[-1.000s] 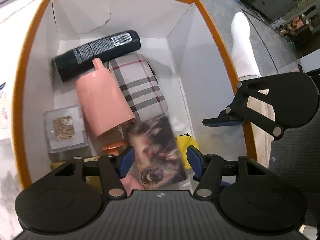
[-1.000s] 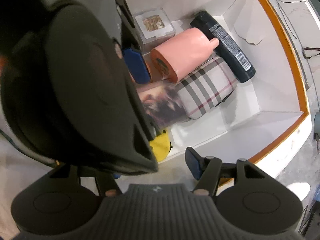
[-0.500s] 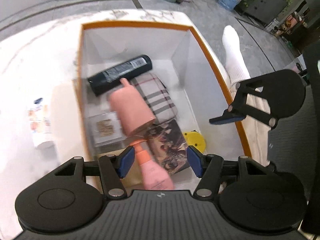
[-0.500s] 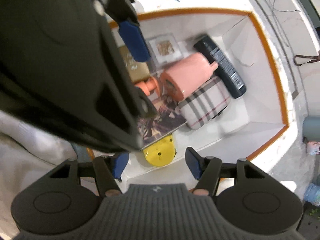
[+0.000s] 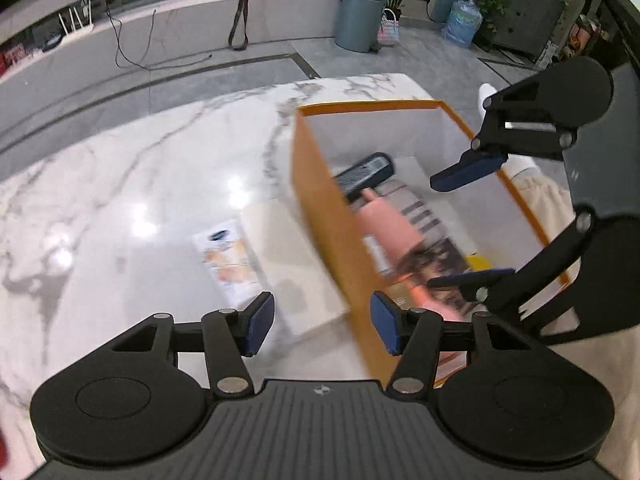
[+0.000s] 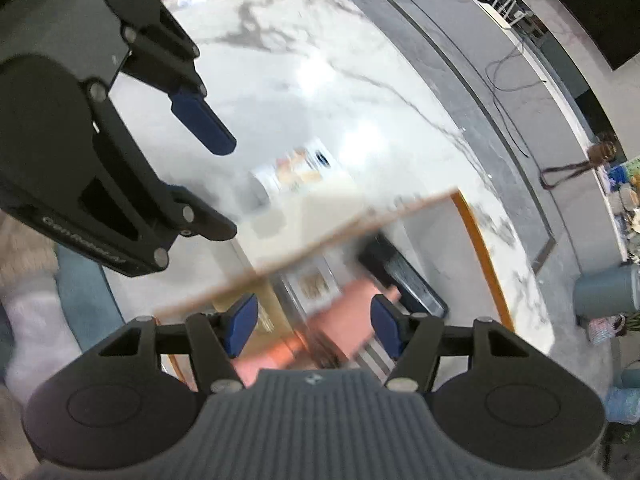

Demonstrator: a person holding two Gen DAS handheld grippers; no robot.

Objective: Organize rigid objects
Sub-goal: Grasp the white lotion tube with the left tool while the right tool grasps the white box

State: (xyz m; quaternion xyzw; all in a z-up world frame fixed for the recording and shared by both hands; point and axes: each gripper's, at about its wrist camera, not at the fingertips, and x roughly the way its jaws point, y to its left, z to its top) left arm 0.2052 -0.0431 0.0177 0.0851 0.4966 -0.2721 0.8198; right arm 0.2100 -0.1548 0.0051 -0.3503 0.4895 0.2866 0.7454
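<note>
An orange-rimmed white box [image 5: 320, 200] stands on the marble table. Inside lie a black bottle [image 5: 366, 172], a pink bottle [image 5: 390, 226], a plaid case [image 5: 424, 210], a picture card [image 5: 434, 264] and a yellow object [image 5: 478, 261]. My left gripper [image 5: 322, 322] is open and empty, raised above the box's near left corner. My right gripper [image 6: 314, 322] is open and empty, above the box; it also shows at the right of the left wrist view [image 5: 468, 224]. The box [image 6: 476, 236] and its contents look blurred in the right wrist view.
A flat printed packet [image 5: 226, 250] lies on the marble table [image 5: 120, 200] left of the box, next to a white sheet [image 5: 288, 256]. A grey bin [image 5: 360, 16] and a water jug [image 5: 464, 22] stand on the floor beyond. A person's socked foot [image 5: 516, 160] is right of the box.
Both grippers have lifted up and away from inside the box. The left gripper has swung left, so the table and packet now show. Both stay open and empty.
</note>
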